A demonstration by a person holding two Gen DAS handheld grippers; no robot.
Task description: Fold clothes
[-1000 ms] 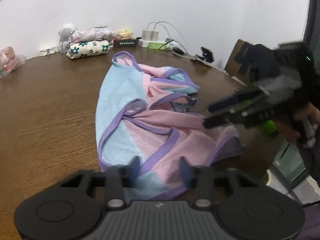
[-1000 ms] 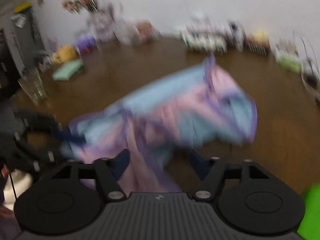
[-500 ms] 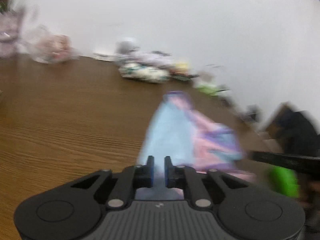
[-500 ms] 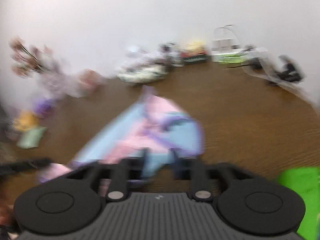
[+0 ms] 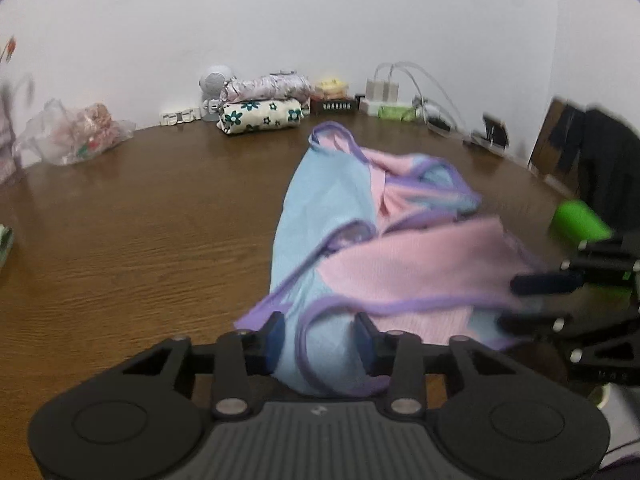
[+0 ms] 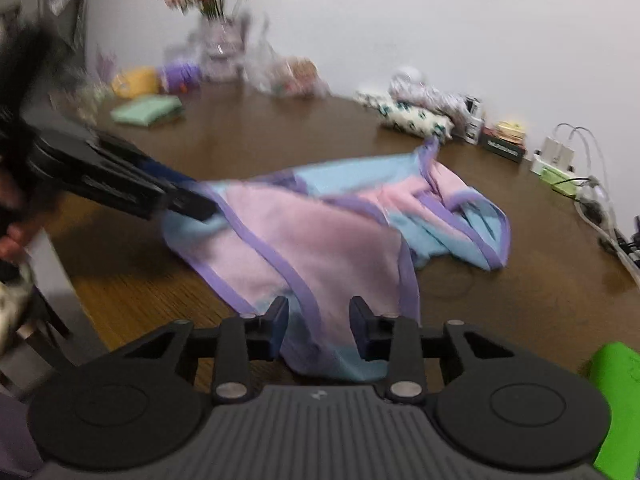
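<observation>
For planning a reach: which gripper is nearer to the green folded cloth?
Left. The left gripper is on the table side with the green folded cloth; the right gripper is farther away.

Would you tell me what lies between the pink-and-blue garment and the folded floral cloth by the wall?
Only bare brown table separates the garment from the floral cloth, in the left wrist view.

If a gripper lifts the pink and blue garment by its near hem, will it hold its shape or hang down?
The garment will probably hang limp: it already lies in soft folds and wrinkles on the table. It looks thin, so likely light. The far bunched part may drag and unfold as it rises.
</observation>
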